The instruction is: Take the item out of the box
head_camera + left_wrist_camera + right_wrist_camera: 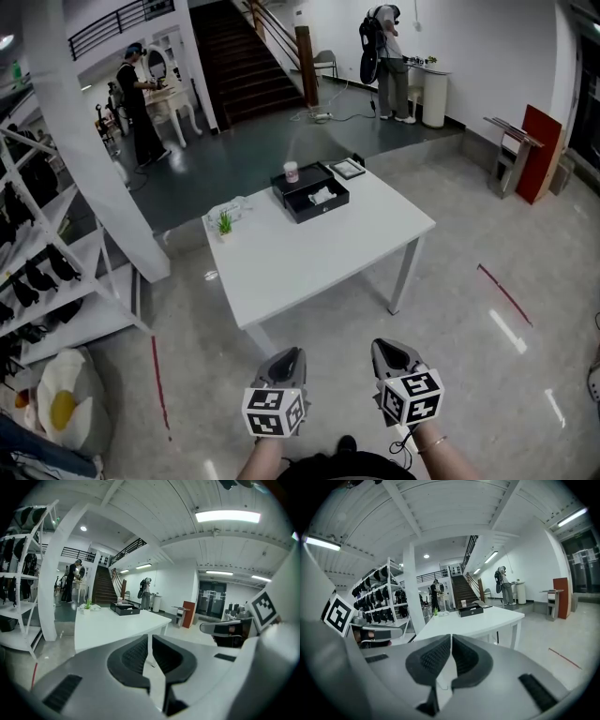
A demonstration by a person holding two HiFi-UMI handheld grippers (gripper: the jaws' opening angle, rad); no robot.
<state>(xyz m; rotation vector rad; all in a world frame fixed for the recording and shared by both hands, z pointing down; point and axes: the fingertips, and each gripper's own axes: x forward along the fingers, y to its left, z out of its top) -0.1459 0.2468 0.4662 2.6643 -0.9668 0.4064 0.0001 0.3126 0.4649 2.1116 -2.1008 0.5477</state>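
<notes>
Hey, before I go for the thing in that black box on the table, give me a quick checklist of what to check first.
1. Left hand-held gripper empty: ok, jaws together, nothing between them.
2. Right hand-held gripper empty: ok, jaws together too.
3. Jaws opened for a grasp: not ok, both are shut.
4. Black box open with the pale item showing: ok.
5. Box within reach: not ok. It sits at the far end of the white table, and both grippers are short of the near edge.
6. Cup apart from the box: cannot tell.
</notes>
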